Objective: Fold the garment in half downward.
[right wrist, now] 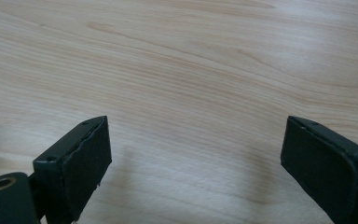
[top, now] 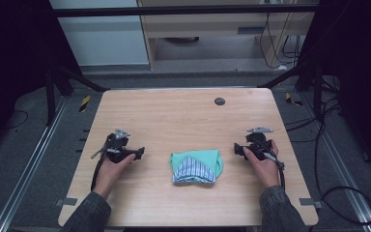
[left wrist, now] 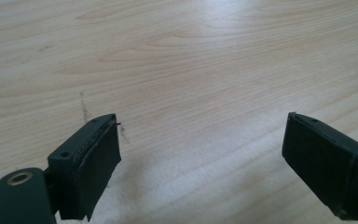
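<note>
We see the left gripper [top: 137,153] resting on the wooden table [top: 183,116], its 2 jaws spread wide with nothing between them. The right gripper [top: 238,149] rests likewise, jaws wide apart and empty. Between the 2 grippers, toward the near edge, lies a folded green and striped cloth [top: 195,166], touched by neither.

Your high view sits above your side of the table [top: 183,116], looking forward and down across the whole top to the floor beyond. Your left claw [left wrist: 200,154] camera rides low, close over bare wood, facing along its parted jaws (the right claw [right wrist: 196,158] camera does likewise). All three views share that wooden tabletop.
</note>
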{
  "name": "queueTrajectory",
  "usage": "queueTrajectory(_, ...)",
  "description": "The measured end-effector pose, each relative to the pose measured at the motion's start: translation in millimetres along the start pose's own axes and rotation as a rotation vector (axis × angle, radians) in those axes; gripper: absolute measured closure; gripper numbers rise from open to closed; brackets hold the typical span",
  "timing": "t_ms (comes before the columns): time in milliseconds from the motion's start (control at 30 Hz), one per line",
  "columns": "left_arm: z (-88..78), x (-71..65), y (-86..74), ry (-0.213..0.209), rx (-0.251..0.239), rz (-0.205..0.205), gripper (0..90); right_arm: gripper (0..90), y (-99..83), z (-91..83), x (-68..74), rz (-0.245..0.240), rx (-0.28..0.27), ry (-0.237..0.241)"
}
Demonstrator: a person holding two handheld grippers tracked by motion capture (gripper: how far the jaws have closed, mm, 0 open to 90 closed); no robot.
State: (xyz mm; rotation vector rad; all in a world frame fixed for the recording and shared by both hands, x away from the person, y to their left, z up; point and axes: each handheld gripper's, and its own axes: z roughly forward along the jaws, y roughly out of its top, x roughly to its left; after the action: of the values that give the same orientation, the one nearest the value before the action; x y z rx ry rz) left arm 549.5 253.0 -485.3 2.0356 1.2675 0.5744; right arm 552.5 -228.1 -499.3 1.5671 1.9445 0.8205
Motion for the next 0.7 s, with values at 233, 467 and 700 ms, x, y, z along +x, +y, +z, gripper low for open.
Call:
queueTrajectory(233,13.3,11.4,2.4,0.003,-0.032,-0.032,11.2,8.8,2.0,7.9,-13.0,0.018,0.006,-0.047)
queueTrajectory(467,24.9,11.8,-1.5,-0.017,-0.003,-0.038,10.8,8.5,0.6,13.3,-18.7,0.051,0.000,-0.063)
queueTrajectory(700,28.0,12.6,-2.9,-0.016,-0.008,-0.024,8.4,6.8,-0.7,15.4,-20.9,0.070,-0.009,-0.047)
